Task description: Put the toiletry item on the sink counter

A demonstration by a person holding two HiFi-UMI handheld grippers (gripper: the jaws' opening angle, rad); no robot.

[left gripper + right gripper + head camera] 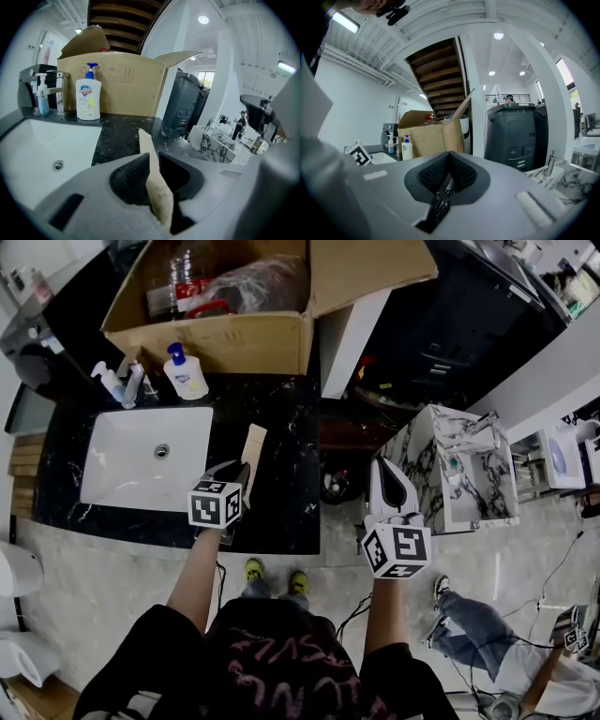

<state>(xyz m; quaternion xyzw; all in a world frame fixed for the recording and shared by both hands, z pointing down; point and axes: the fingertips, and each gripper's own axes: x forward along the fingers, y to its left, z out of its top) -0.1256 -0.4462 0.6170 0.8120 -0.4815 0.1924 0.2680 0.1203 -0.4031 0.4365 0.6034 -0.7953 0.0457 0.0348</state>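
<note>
We're over the sink counter (281, 418) now, and the left gripper (236, 472) has its jaws pinched tight on a slim beige carton (252, 446), the toiletry item by the look of it. It's held by one end so the free end pokes forward over the dark stone, just right of the white basin (141, 460). That grip makes sense to us: holding the tail end leaves the whole length free to lie down flat. In the left gripper view the carton (157, 187) stands on edge between the pads, tilted a little, and we can't tell whether its tip touches the stone yet. The spot looks well chosen: bare counter, apart from the hand-soap bottle (185, 374) and the cardboard box (216, 338) at the back. The right gripper (386, 474) hangs off to the side, past the counter's edge, jaws pressed together on nothing, keeping out of the way. We'd judge the put-down is very close: lower, then let go.
</note>
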